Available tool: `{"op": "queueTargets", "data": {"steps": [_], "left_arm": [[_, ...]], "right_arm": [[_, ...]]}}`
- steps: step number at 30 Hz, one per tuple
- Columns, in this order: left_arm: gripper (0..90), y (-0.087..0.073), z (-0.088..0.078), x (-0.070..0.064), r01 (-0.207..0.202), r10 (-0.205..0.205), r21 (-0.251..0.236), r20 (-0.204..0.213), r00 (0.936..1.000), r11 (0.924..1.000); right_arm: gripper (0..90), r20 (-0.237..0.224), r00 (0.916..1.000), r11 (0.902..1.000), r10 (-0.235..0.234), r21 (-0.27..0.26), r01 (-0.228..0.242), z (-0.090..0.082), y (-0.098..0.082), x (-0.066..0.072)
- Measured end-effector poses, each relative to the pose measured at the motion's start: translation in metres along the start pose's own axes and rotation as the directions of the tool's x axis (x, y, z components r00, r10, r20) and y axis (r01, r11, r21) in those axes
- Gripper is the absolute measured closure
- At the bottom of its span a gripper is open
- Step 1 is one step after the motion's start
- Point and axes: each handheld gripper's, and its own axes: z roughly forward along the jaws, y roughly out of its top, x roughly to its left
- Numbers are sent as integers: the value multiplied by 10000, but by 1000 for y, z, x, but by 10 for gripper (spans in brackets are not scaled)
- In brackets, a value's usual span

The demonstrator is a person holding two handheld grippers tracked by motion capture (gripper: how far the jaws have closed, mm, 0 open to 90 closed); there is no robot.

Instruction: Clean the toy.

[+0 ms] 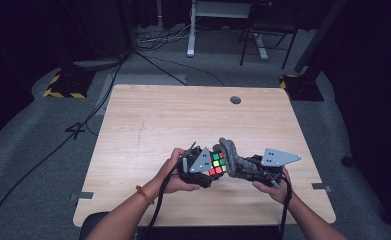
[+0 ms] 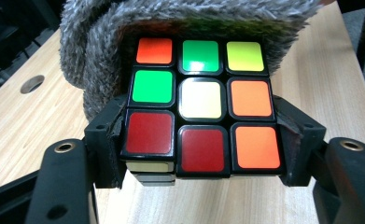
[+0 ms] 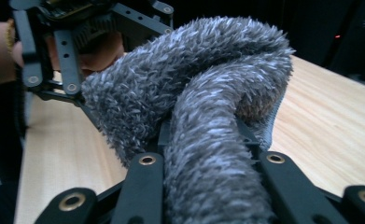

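A colour puzzle cube hangs just above the near middle of the wooden table, between the person's two hands. My left gripper is shut on the cube, its black jaws pressing the two sides of the bottom row. A grey fuzzy cloth drapes over the top and back of the cube. My right gripper is shut on that cloth, which bulges up between its jaws. In the high view the cloth lies against the cube's right side, with the left gripper and the right gripper on either side.
A round cable hole sits near the table's far edge. Beyond the table, cables, desk legs and a yellow-and-black striped base stand on the grey floor. The left gripper's frame and the hand that holds it are close behind the cloth.
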Motion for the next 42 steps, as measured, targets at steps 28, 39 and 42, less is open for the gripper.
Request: {"op": "queueTargets", "data": {"steps": [28,39,42], "left_arm": [[332,8,-19,-4,-189,244,-1001,544,9982,9948],[332,4,-15,-1,200,-160,-1086,379,9992,9939],[332,8,-23,0,388,-308,-1664,501,9983,9853]], "right_arm": [[732,361,9992,9861,-191,1659,129,24,-8,8],[732,688,9968,9968,-413,709,365,7,5,9],[731,603,9967,9938,-552,1003,489,10,6,9]]}}
